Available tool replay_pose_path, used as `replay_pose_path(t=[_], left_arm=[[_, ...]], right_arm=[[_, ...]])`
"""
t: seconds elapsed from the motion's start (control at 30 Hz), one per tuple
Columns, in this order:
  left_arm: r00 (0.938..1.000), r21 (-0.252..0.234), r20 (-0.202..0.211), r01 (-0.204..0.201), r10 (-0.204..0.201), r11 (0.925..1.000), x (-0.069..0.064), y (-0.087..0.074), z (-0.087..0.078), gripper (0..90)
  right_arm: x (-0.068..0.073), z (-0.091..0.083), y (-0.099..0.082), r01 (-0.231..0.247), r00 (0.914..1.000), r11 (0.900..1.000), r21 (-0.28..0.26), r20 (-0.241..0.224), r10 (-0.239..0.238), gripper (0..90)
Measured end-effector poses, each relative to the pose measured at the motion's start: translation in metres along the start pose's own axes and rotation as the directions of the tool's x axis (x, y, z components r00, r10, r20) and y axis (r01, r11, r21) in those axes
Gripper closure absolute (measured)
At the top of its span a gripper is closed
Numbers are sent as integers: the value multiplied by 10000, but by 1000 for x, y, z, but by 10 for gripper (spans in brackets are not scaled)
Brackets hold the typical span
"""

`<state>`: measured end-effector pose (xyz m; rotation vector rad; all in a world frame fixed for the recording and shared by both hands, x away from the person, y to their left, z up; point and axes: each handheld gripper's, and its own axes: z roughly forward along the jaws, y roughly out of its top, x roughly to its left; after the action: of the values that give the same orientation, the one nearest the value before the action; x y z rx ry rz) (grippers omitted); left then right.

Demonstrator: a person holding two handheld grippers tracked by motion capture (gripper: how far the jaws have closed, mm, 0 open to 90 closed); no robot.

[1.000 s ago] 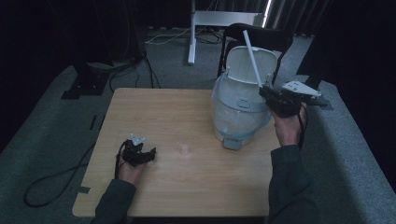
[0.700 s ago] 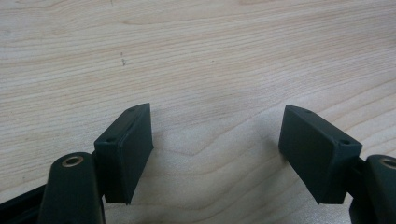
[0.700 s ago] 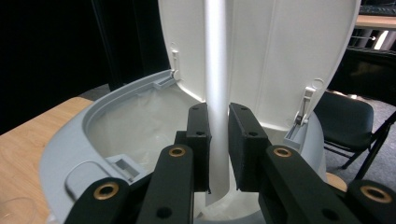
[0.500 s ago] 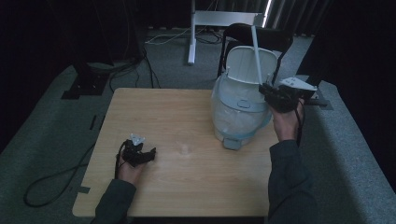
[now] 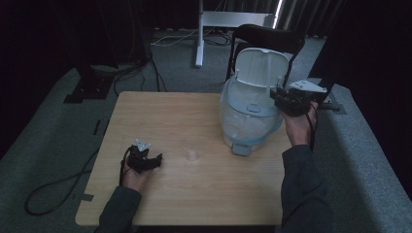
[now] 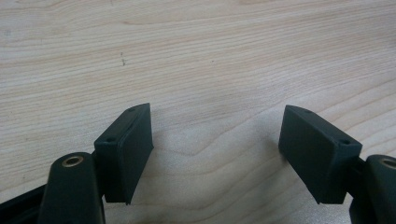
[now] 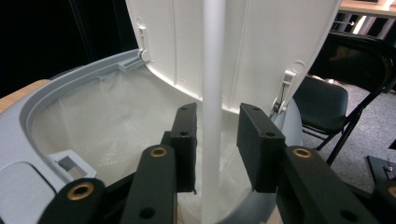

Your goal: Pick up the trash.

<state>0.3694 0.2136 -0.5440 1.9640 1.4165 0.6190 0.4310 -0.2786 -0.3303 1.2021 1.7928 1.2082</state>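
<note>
A pale grey bin [image 5: 248, 121] stands at the table's far right, its white lid [image 5: 260, 68] raised upright. My right gripper [image 5: 281, 99] hangs at the bin's right rim, pointing into it. In the right gripper view its jaws stand a little apart over the bag-lined inside [image 7: 107, 121]. A blurred white strip [image 7: 213, 56] runs straight down between them, touching neither pad. My left gripper [image 5: 148, 162] rests low on the table's near left. Its jaws [image 6: 215, 140] are wide open above bare wood.
The wooden table [image 5: 194, 194] has rounded corners and carpet all round. A black folding chair [image 5: 265, 36] stands just behind the bin, and a white stand [image 5: 200, 34] further back. Cables lie on the floor at the left [image 5: 53, 187].
A thin white stick that slanted up past the lid a second ago no longer shows there in the high view. The right hand shifted slightly by the rim. The left hand stayed still.
</note>
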Motion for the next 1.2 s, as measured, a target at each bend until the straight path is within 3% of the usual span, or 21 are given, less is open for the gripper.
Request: replay_pose_path(t=[0.6, 0.83, 1.2], left_arm=[[10000, -18, -6, 5, -5, 10000, 0, 0, 0, 260], [10000, -2, 0, 1, -1, 10000, 0, 0, 0, 259], [10000, 0, 6, -3, 3, 10000, 0, 0, 0, 259]], right_arm=[[11, -15, -2, 26, 9987, 9994, -333, -508, -43, 665], [25, -17, -7, 32, 9961, 9991, -426, -878, -69, 667], [48, -19, -9, 578, 9873, 9975, -412, -1459, -632, 672]])
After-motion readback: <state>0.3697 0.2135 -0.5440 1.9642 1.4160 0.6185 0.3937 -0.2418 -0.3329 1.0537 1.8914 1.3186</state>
